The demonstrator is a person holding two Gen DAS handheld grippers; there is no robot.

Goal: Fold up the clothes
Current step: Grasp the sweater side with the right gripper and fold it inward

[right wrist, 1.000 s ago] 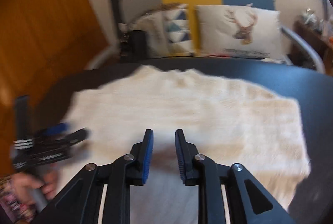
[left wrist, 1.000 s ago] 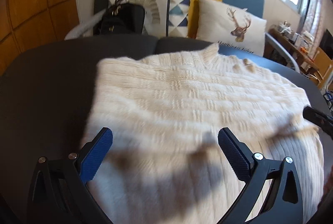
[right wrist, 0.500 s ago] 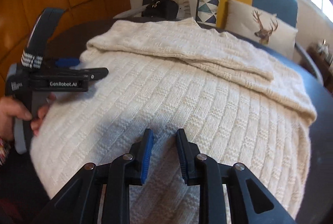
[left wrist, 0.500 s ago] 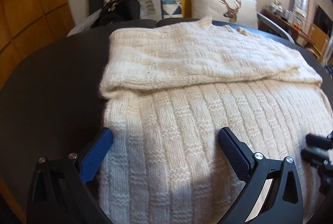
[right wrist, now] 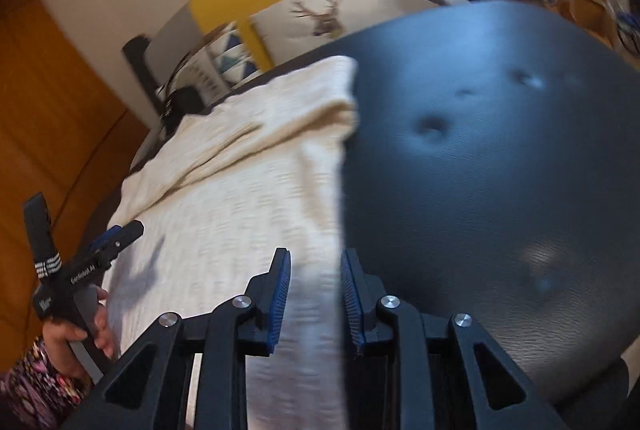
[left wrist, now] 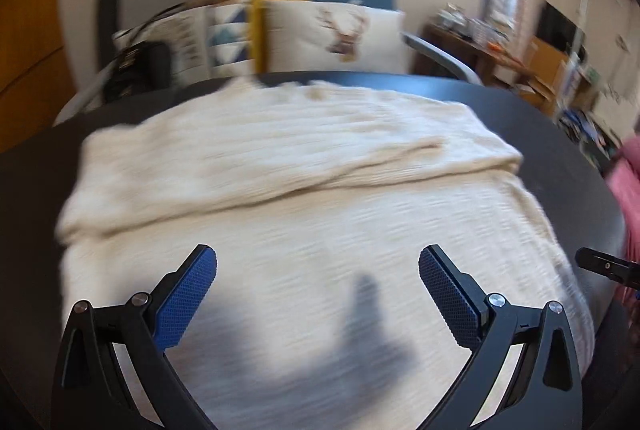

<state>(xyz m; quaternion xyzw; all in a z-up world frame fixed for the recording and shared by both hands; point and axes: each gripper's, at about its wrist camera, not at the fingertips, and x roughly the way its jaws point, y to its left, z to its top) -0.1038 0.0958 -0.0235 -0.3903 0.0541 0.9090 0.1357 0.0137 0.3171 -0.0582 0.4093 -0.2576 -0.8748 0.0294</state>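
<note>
Folding the sweater [left wrist: 312, 214] on the dark table [right wrist: 500, 150]: left gripper [left wrist: 318, 294] wide and empty; right gripper [right wrist: 314, 294] narrow, just been opening, empty — pinch 2 side-edge points together before lifting.

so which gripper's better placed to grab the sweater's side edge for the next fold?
Right, probably. The right gripper straddles the sweater edge beside bare table, its jaws having just been opening. The left gripper hangs wide open over mid-fabric.

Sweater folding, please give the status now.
Left gripper open, empty. Right gripper opening, empty, over sweater edge. One fold across the far part. Nothing in the way.
</note>
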